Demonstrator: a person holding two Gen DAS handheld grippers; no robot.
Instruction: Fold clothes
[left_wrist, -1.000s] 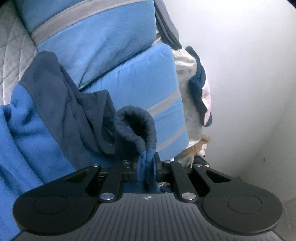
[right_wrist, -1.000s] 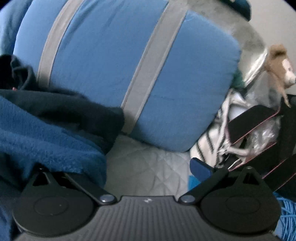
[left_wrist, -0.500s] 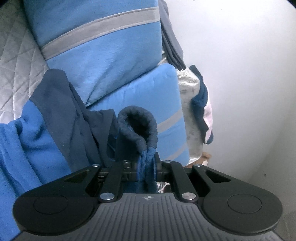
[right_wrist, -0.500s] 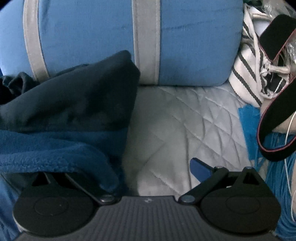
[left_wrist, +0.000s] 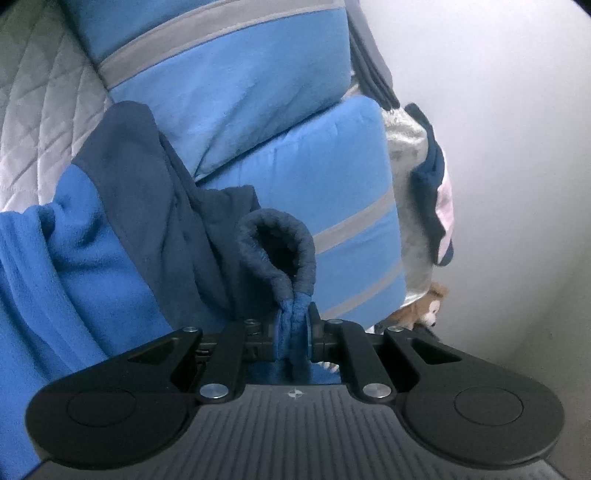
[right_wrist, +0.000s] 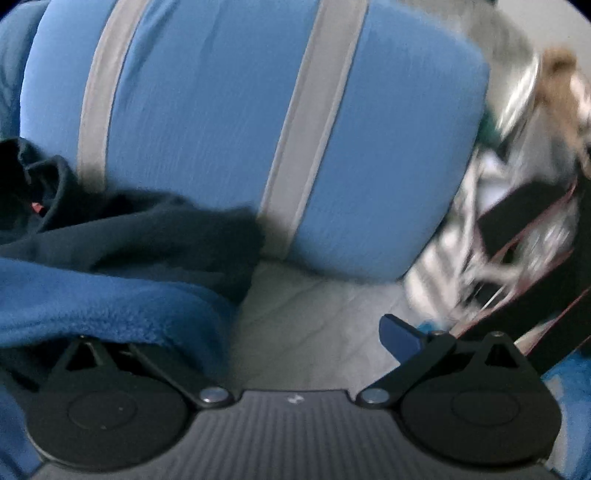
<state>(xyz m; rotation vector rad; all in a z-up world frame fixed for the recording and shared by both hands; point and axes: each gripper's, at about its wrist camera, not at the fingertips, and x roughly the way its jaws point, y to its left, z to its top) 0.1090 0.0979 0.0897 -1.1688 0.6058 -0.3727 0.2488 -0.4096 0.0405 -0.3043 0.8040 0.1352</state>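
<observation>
The left hand-held gripper (left_wrist: 293, 334) is clamped tight on a bunched bit of the fleece garment (left_wrist: 92, 266), its two fingers pressed together with the blue cloth pinched between them. Right above the pinch, the navy cuff (left_wrist: 277, 254) stands up in an open loop, its mouth facing the camera. From there the garment runs away to the left and down, bright blue along the lower left and navy nearer the pillows, draped over the grey quilted bed cover (left_wrist: 40, 110). Behind it two blue pillows with grey stripes (left_wrist: 258, 110) are stacked against the white wall (left_wrist: 498, 147), with a small stuffed toy (left_wrist: 424, 310) tucked at their lower right. The right hand-held gripper (right_wrist: 306, 332) is spread wide and grips nothing; its blue-tipped finger (right_wrist: 400, 336) hangs free over the quilt, while the fleece garment (right_wrist: 110, 295) lies draped over the finger on the other side, hiding it. In that view a striped blue pillow (right_wrist: 221, 129) fills the background, and the clutter of black straps to the right is too blurred to make out.
</observation>
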